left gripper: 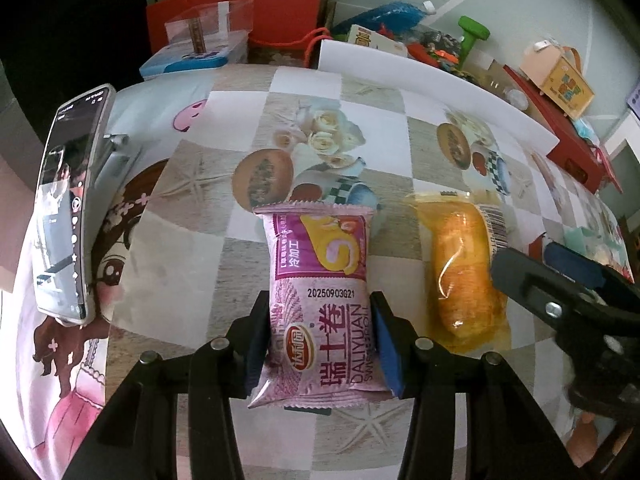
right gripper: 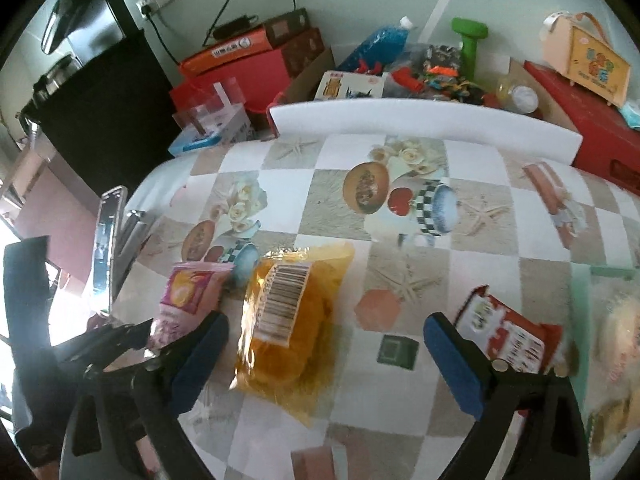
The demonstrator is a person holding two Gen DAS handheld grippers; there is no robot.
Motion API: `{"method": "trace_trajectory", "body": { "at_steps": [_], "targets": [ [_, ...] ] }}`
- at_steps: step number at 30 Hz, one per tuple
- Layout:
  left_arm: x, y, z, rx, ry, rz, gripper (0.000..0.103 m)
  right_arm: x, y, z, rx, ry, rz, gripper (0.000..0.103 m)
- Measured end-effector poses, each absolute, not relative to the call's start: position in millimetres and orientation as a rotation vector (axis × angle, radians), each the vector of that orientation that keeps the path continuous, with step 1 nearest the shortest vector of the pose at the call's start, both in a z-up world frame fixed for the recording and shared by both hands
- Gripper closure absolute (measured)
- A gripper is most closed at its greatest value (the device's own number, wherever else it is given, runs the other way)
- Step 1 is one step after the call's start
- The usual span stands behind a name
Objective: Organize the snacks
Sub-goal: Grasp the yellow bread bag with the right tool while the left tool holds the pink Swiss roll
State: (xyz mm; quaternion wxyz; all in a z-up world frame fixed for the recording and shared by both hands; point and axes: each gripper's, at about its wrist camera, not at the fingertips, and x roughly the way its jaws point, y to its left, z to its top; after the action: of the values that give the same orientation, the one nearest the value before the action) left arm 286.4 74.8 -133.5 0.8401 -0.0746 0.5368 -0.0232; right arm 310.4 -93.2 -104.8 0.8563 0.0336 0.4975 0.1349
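Observation:
My left gripper [left gripper: 320,344] is shut on a pink Swiss-roll packet [left gripper: 320,292] that lies lengthwise on the patterned tablecloth; the packet also shows in the right wrist view [right gripper: 188,296]. A clear yellow cake packet [left gripper: 460,268] lies just to its right, also seen in the right wrist view [right gripper: 292,320]. My right gripper [right gripper: 324,356] is open, its jaws wide apart around the near end of the yellow packet, not touching it. It shows in the left wrist view [left gripper: 560,276] at the right. A red snack packet [right gripper: 508,336] lies behind the right finger.
A phone [left gripper: 68,204] stands on a holder at the table's left edge. A white foam board [left gripper: 432,84] lines the far edge, with red boxes [left gripper: 236,12], toys and a green dumbbell [left gripper: 472,36] behind. More snacks [right gripper: 616,360] lie at the far right.

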Motion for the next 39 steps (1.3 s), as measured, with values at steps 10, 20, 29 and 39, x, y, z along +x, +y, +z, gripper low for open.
{"method": "trace_trajectory", "body": {
  "at_steps": [10,20,29,39],
  "targets": [
    [287,75,-133,-0.156,1.135,-0.054,0.054,331,-75,-119,0.059,1.103,0.280,0.015],
    [287,74,-134,-0.153,1.135,-0.050,0.054,326,-92,-126,0.061,1.123,0.239,0.016],
    [289,74,-135,-0.155,1.123,-0.047,0.054,323,-106,-132,0.053,1.140,0.204,0.022],
    [291,68,-136,-0.116,1.129,-0.045,0.054,315,-104,-134,0.027,1.136,0.207,0.042]
  ]
}}
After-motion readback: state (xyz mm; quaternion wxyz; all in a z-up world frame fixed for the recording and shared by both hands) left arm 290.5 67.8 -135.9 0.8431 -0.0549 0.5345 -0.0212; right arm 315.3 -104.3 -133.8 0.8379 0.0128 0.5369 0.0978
